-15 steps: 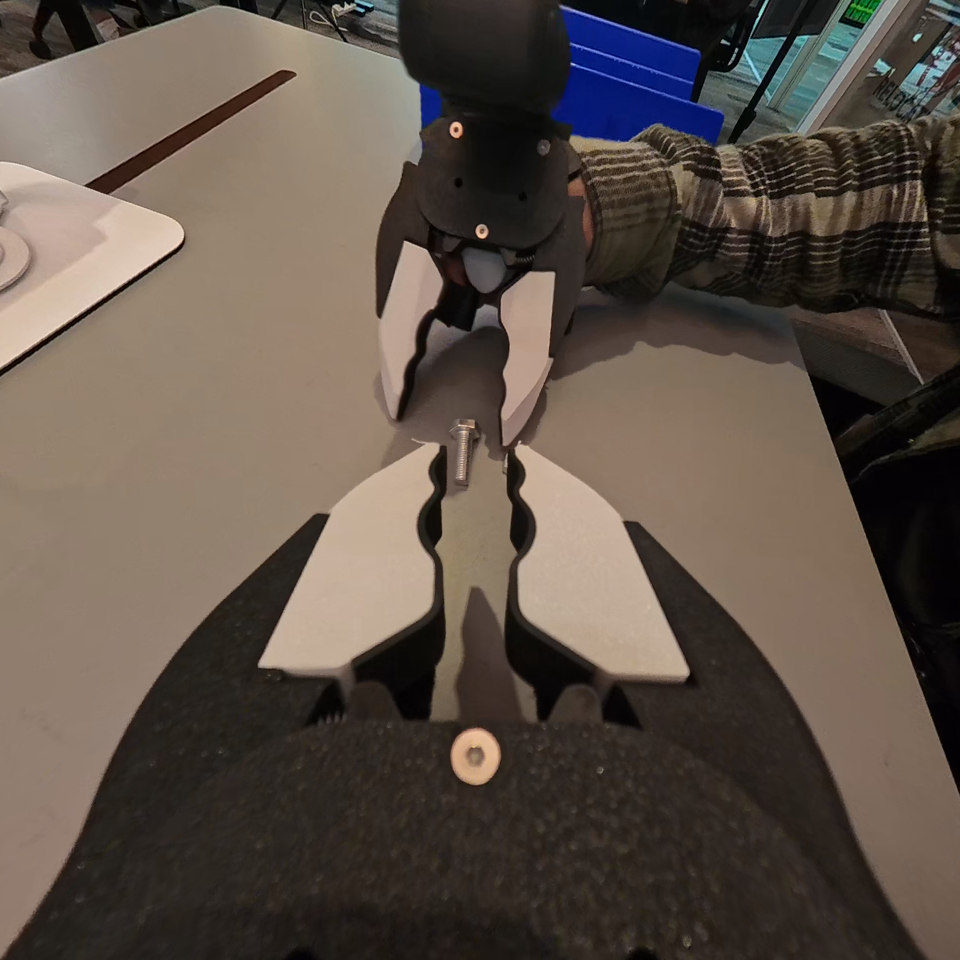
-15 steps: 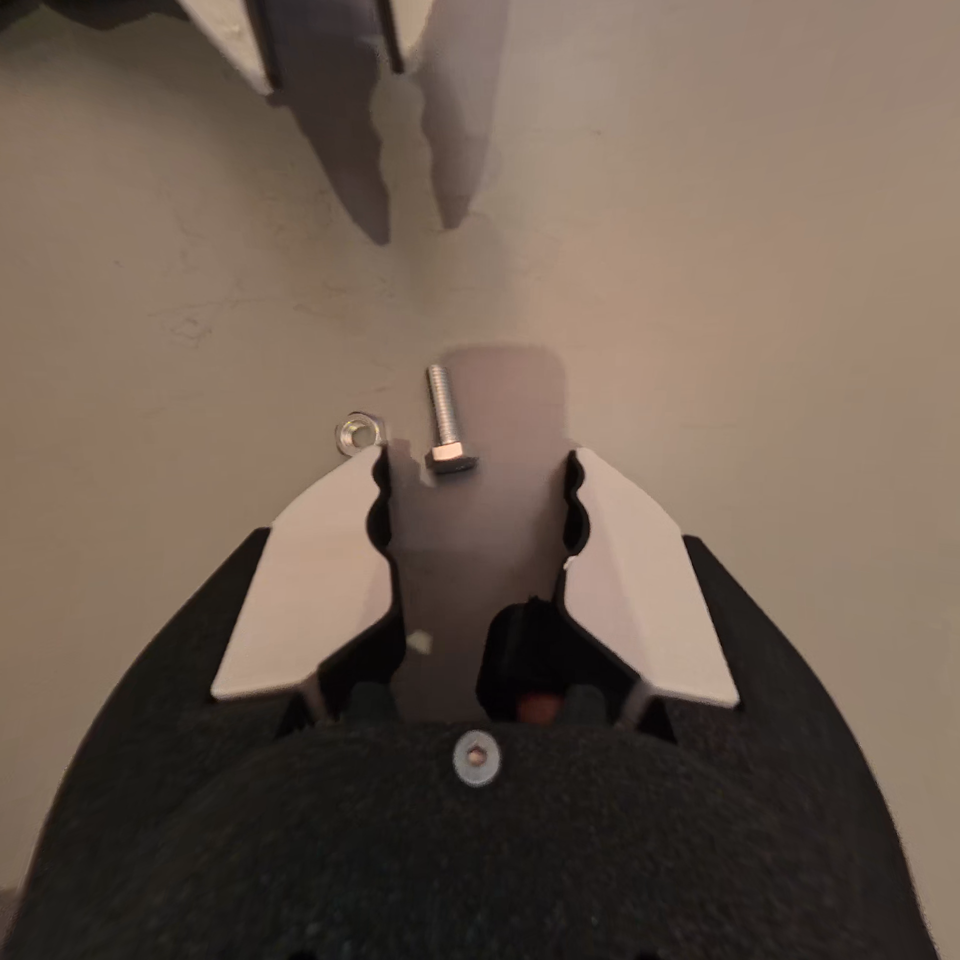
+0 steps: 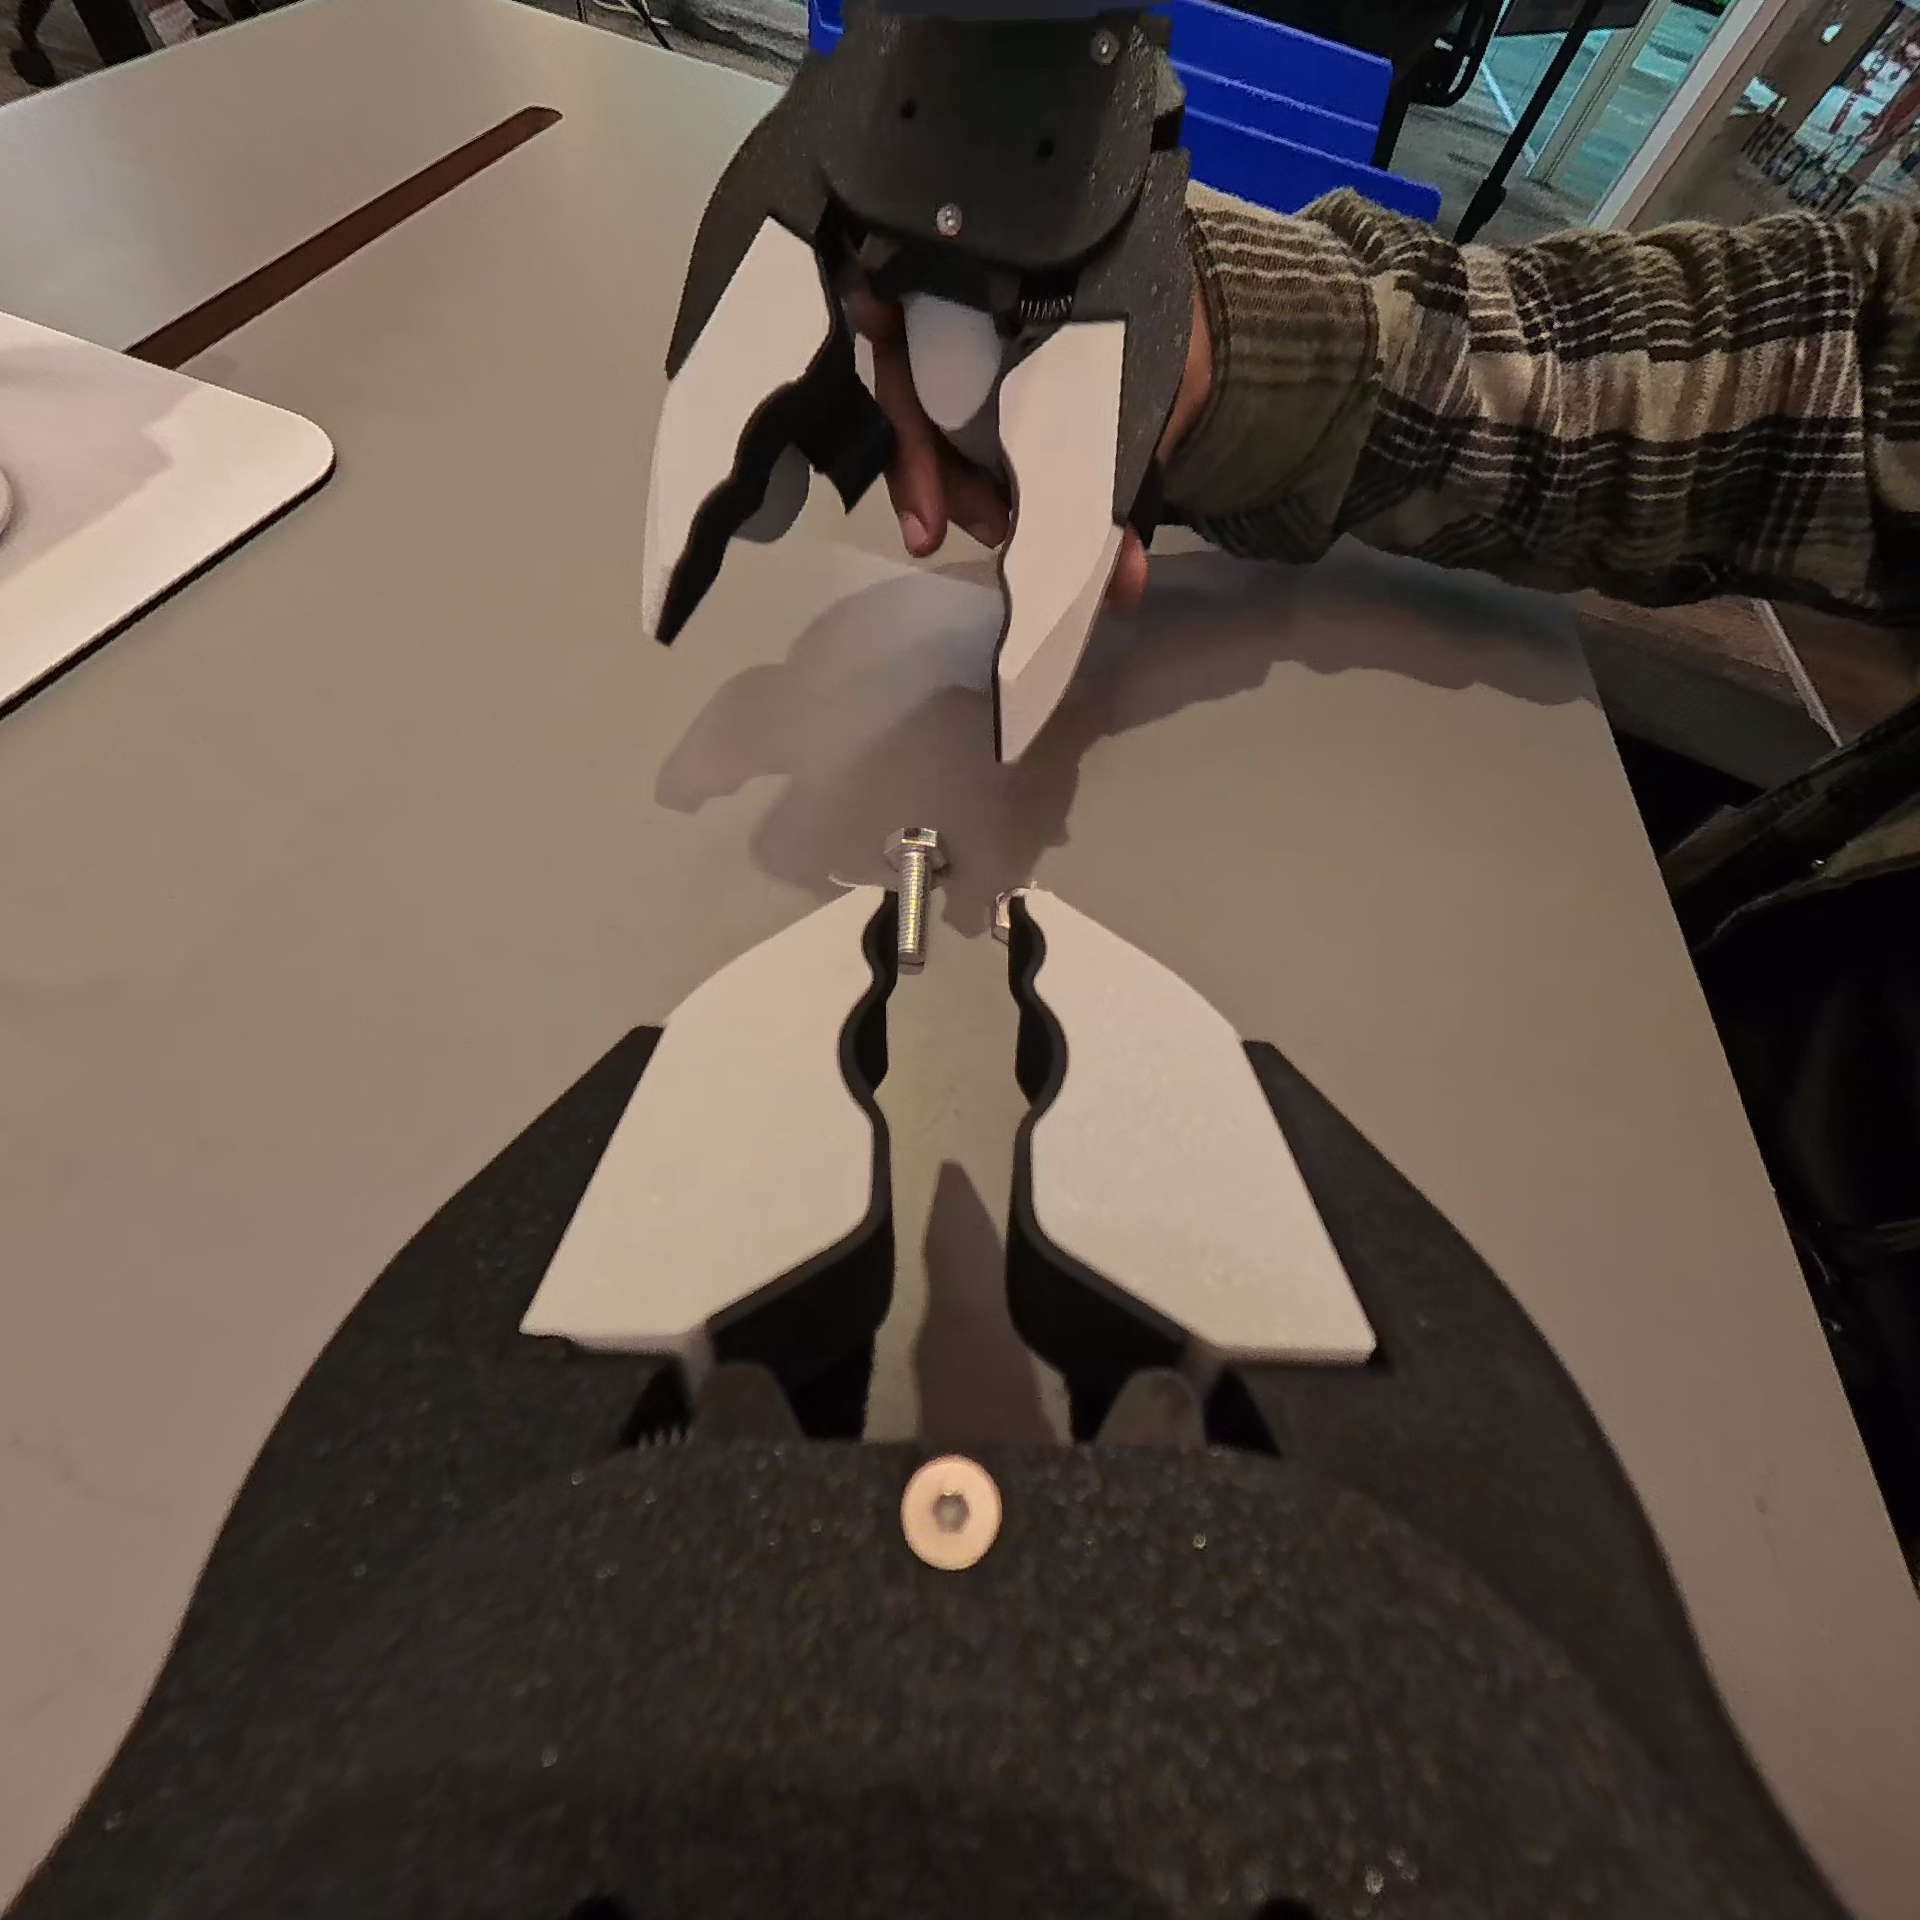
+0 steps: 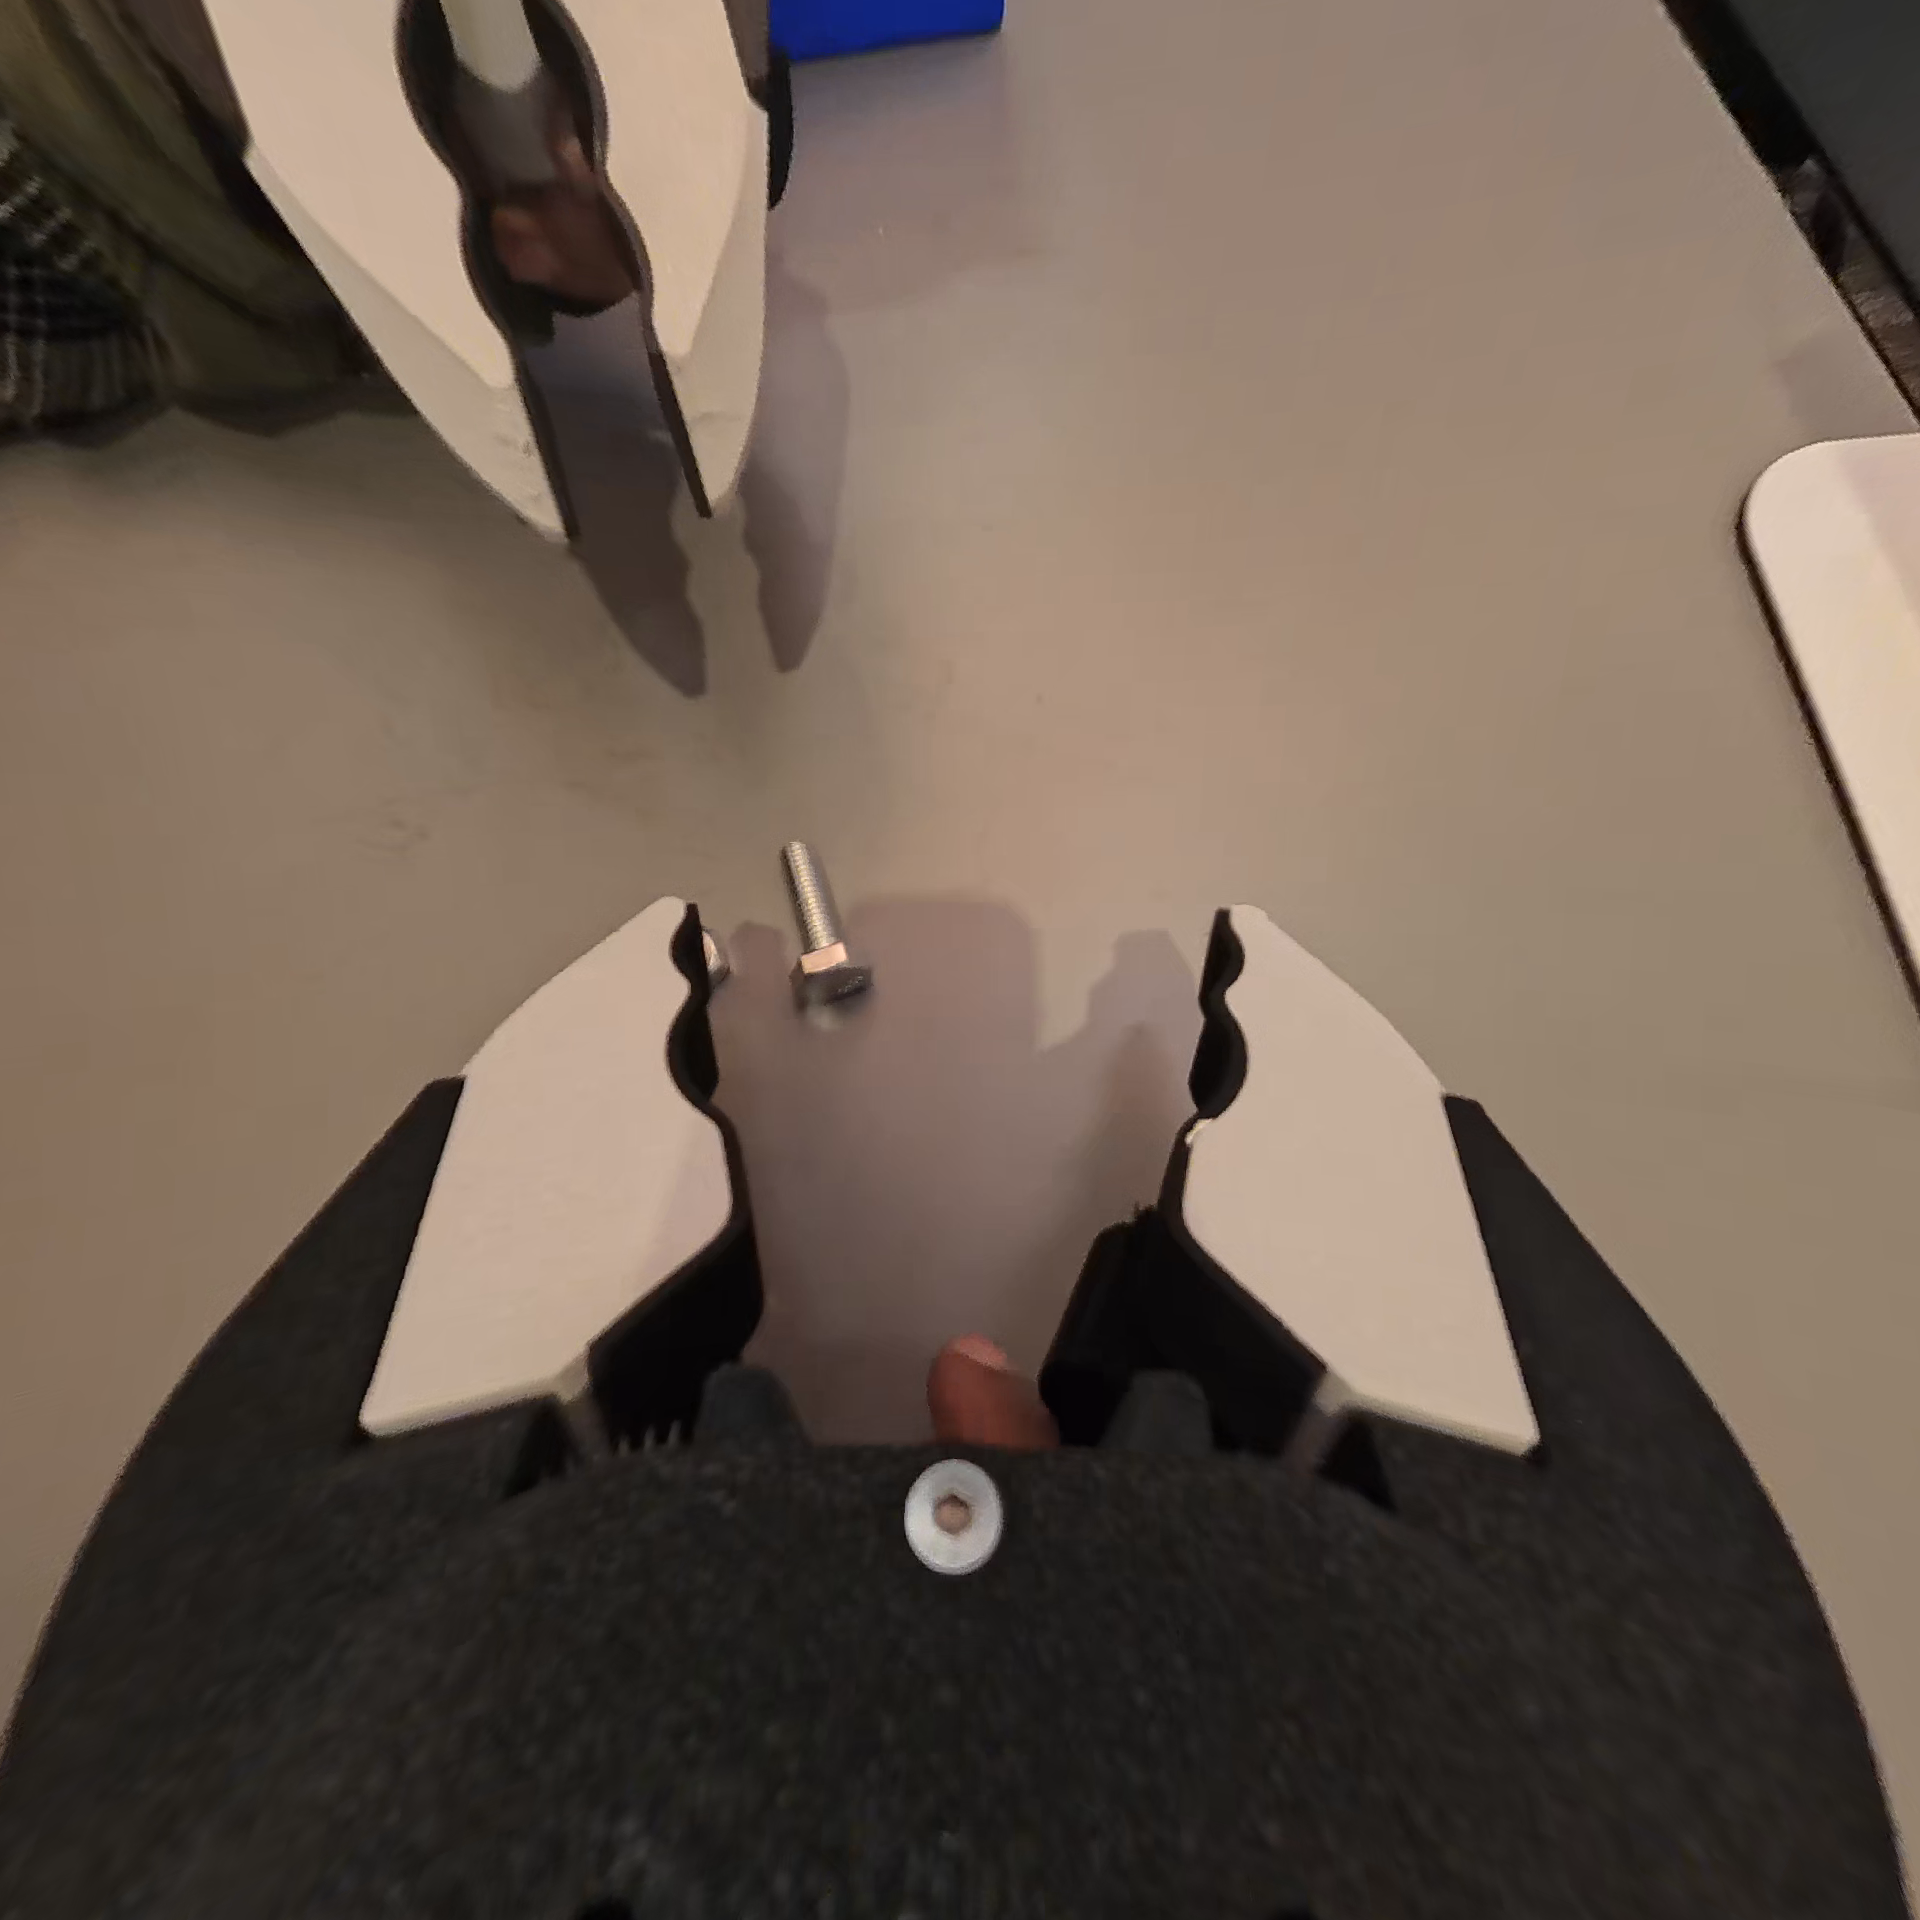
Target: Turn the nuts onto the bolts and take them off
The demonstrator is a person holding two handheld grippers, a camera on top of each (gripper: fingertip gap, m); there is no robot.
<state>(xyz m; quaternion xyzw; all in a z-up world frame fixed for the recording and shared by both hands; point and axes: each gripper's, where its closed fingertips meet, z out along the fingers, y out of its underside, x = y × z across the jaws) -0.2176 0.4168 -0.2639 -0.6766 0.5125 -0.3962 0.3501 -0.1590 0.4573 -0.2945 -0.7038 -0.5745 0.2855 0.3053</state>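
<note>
Both jaws stand apart and empty over the grey table (image 3: 416,831).

Left gripper (image 3: 945,914) has a narrow gap between its fingers, the hex bolt (image 3: 912,902) lying flat just at their tips, and the nut (image 3: 1004,914) beside its right fingertip. Right gripper (image 4: 951,925) gapes wide, raised above the bolt's head. A white board (image 3: 156,457) lies well apart.
</note>
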